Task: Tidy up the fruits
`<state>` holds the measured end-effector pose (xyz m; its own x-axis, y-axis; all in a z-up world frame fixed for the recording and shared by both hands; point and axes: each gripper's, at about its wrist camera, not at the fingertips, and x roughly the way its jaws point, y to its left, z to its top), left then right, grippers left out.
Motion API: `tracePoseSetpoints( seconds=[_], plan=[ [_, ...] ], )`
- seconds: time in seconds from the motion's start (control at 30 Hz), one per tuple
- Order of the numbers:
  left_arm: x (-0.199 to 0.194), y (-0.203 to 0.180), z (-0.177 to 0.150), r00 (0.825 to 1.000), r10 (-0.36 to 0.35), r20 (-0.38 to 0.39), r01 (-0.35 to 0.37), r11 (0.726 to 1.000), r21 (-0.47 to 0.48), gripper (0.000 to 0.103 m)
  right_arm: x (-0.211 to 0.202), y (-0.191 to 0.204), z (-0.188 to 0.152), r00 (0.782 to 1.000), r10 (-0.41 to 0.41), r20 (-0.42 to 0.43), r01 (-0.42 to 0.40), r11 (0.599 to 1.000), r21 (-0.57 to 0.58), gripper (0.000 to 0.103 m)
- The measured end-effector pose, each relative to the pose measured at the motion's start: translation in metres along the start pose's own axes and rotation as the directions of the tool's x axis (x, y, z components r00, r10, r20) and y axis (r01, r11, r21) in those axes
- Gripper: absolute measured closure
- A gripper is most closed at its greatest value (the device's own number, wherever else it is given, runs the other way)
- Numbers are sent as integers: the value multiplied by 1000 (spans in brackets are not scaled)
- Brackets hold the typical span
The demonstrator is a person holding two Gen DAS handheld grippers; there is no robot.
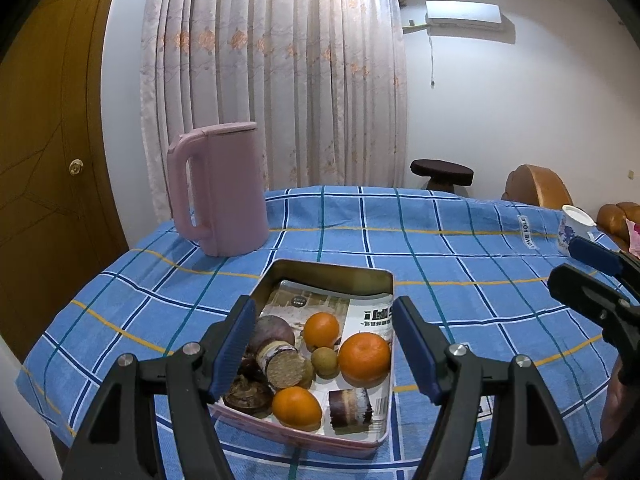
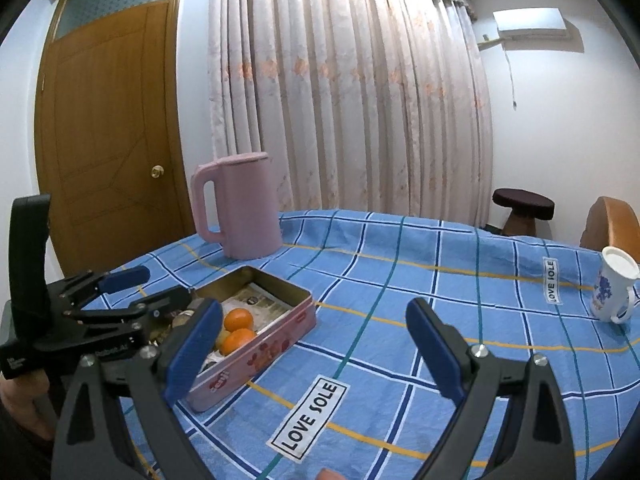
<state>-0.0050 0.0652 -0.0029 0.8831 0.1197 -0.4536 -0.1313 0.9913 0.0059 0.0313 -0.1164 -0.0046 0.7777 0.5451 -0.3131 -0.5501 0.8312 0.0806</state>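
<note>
A pink tin box sits open on the blue checked tablecloth. It holds three oranges, a small brownish fruit, a purple round fruit, a cut brown roll, a layered cake piece and a dark piece, all on printed paper. My left gripper is open, its fingers straddling the box just above it. My right gripper is open and empty over bare cloth to the right of the box. It also shows in the left wrist view.
A pink kettle stands behind the box at the table's far left. A white mug with a blue pattern stands at the far right. A dark stool and orange chairs stand beyond the table.
</note>
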Motion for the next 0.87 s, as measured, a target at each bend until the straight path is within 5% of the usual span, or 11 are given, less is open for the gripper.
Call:
tracePoseSetpoints(
  seconds=[0.1,0.87],
  plan=[
    [-2,-1,2,1000,-2,6,2,1000,-3,24,-3,-2,1,1000,-7,10,7,1000,1,8],
    [-17,-18,9,999,-25,45,24,999,21,23,-12,-14,-8,999,-41,4,41,999,8,7]
  ],
)
